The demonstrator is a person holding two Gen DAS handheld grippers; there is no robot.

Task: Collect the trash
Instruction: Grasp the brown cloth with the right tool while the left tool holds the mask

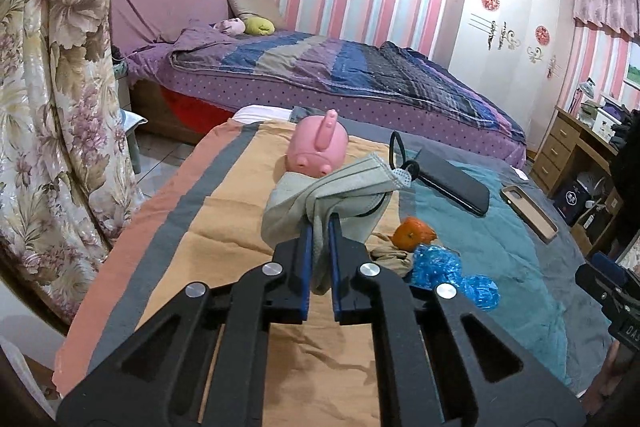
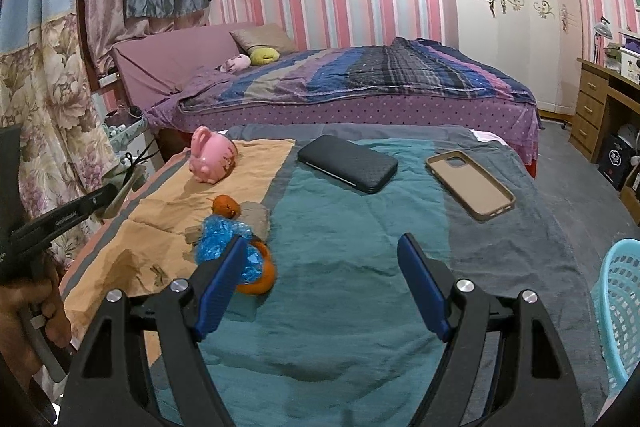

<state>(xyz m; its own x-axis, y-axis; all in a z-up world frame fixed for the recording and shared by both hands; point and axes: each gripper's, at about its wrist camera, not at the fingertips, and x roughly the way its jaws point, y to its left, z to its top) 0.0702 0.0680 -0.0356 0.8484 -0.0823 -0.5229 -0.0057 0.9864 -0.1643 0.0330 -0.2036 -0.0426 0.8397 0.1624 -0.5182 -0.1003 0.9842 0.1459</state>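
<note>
My left gripper (image 1: 320, 223) is shut on a grey-green face mask (image 1: 328, 195) and holds it above the cloth-covered table (image 1: 248, 227). Below and to its right lie an orange peel (image 1: 412, 233), crumpled brown paper (image 1: 394, 259) and crumpled blue plastic (image 1: 440, 267). In the right wrist view my right gripper (image 2: 324, 243) stands open over the teal cloth with nothing between its fingers. The blue plastic (image 2: 224, 243) and an orange piece (image 2: 260, 279) lie just by its left finger. The left gripper (image 2: 108, 199) shows at the left edge with the mask (image 2: 124, 175).
A pink piggy bank (image 2: 212, 155), a black phone (image 2: 348, 163) and a phone case (image 2: 472, 183) lie farther back on the table. A light blue basket (image 2: 620, 303) stands at the right edge. A bed (image 2: 360, 87) is behind, and a floral curtain (image 1: 60, 87) hangs left.
</note>
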